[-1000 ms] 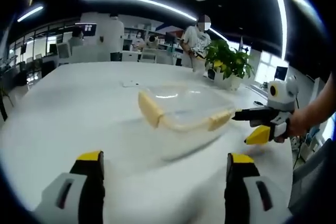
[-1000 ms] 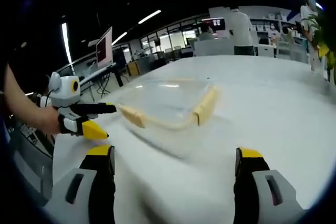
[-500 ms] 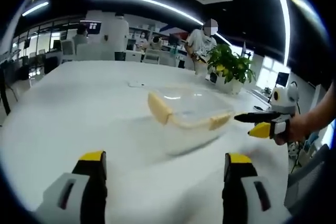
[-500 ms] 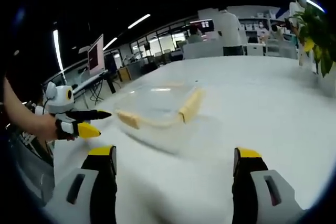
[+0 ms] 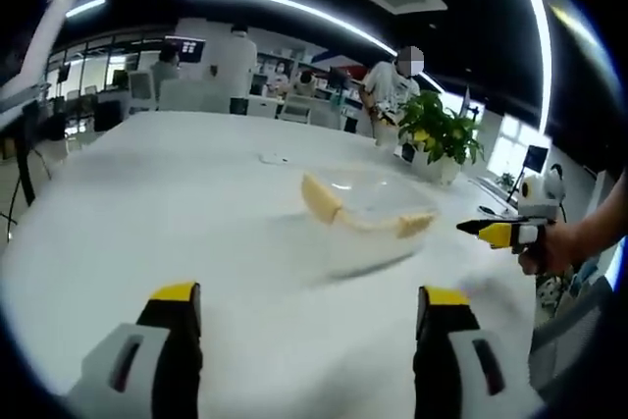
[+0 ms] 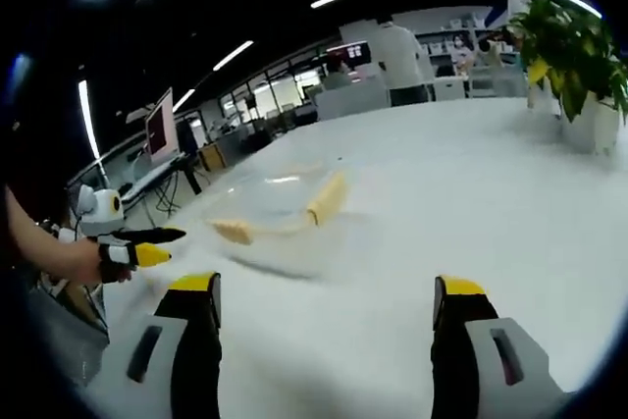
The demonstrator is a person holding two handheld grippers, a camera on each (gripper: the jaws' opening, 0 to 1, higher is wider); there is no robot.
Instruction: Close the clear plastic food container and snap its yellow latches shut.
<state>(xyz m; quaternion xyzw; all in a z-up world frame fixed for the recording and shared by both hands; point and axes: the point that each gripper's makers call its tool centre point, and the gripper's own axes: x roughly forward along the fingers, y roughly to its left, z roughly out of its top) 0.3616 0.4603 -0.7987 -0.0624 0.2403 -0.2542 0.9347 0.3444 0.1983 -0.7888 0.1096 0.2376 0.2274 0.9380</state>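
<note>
Well ahead of both empty, wide-open grippers, left gripper (image 5: pixel 299 355) and right gripper (image 6: pixel 324 345), the container (image 5: pixel 368 218) looks light, thin, slippery; press its stiff yellow latches (image 5: pixel 321 198).

The clear plastic food container (image 5: pixel 368 218) sits on the white worktop (image 5: pixel 177 203), just right of centre in the left gripper view and left of centre in the right gripper view (image 6: pixel 280 213). It is shallow, see-through and rounded at the corners. Two pale yellow latches show on its rim: one (image 5: pixel 321 198) on the near-left edge, another (image 5: pixel 414 225) toward the right. Whether the lid is fully seated cannot be told through the blur.
</note>
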